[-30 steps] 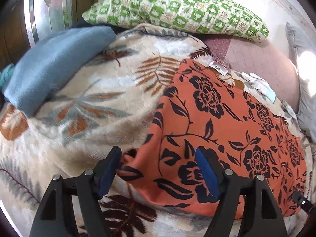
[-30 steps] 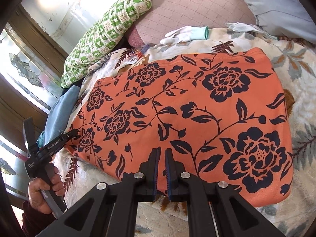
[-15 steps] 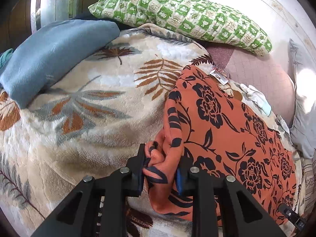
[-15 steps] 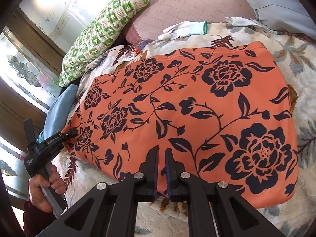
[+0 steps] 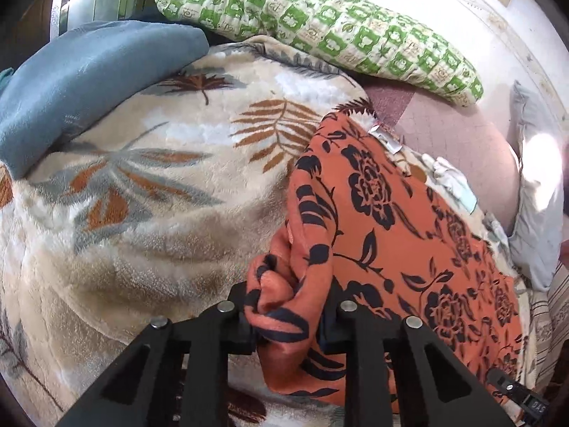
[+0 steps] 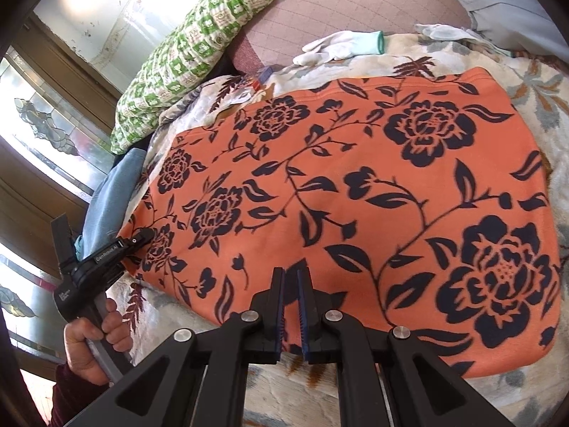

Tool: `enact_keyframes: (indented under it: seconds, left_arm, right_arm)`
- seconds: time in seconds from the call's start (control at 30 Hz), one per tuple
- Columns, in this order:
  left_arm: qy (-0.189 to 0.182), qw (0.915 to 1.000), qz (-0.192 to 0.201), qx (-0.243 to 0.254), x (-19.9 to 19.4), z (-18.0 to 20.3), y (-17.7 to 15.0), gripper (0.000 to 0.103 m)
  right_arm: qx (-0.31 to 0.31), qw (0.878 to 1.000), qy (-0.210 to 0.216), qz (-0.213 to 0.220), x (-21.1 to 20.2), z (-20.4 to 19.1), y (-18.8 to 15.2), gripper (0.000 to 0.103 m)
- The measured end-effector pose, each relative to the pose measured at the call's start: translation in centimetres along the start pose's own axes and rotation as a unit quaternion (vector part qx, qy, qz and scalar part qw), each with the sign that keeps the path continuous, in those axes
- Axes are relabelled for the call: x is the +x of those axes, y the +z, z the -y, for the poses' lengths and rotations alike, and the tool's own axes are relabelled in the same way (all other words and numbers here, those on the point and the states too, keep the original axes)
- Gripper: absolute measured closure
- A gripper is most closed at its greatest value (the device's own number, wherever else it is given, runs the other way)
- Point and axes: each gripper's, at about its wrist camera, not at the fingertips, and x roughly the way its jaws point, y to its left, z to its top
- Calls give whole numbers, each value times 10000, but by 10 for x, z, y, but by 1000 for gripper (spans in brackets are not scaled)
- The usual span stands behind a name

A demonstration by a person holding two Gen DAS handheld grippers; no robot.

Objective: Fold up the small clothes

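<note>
1. The orange floral cloth lies spread flat on the leaf-print blanket, with the green checked pillow at the far side.
2. Your left gripper is clenched on a bunched corner of the cloth at its near left end.
3. Your right gripper has its jaws almost together at the near edge; you cannot tell whether any fabric is caught.
4. Judge it soft, light and limp: it will sag and crumple, so take hold at corners or hems.
</note>
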Motion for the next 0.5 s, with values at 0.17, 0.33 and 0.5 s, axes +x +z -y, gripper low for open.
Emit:
enact_keyframes:
  seconds: [0.17, 0.33, 0.5]
  left_arm:
    - [-385, 9991, 113, -102, -13, 1, 8, 81]
    - [-786, 9965, 279, -32, -29, 8, 12, 82]
    - [-995, 9926, 576, 395, -54, 30, 8, 82]
  right_arm:
    - [72, 9992, 394, 70, 14, -13, 6, 95]
    - [-249, 9977, 611, 134, 32, -38, 8, 95]
    - [-133, 9979, 500, -379, 63, -35, -1, 94]
